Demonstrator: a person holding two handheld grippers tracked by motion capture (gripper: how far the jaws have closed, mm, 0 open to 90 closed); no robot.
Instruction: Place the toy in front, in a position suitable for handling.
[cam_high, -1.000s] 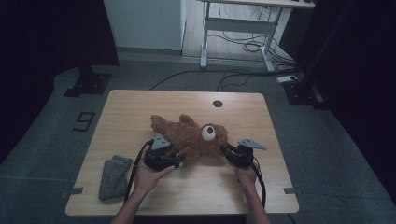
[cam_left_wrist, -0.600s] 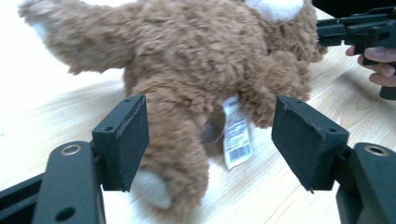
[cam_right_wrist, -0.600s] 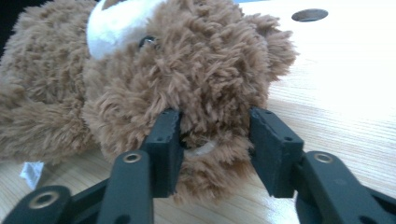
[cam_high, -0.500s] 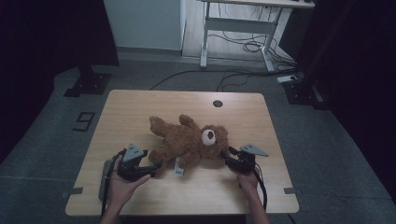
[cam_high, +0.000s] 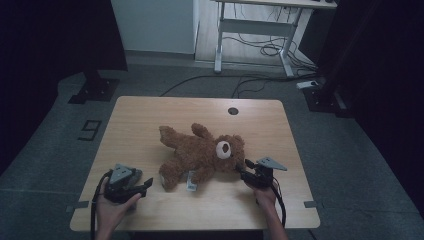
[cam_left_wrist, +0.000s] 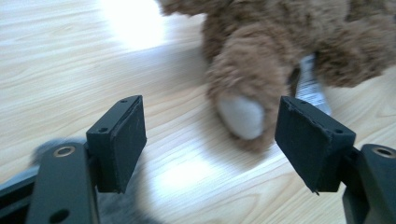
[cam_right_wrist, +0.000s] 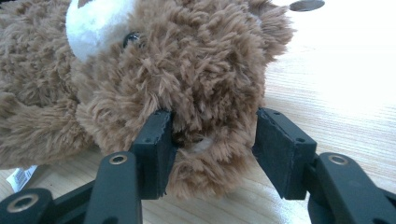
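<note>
Two hand-held grippers are seen: left hand-held gripper is spread wide, empty; right hand-held gripper has just been opening around the soft, light teddy bear, best pinched by an ear.

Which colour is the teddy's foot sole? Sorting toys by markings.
White, on the brown teddy's foot sole, clearest in the left gripper view.
</note>
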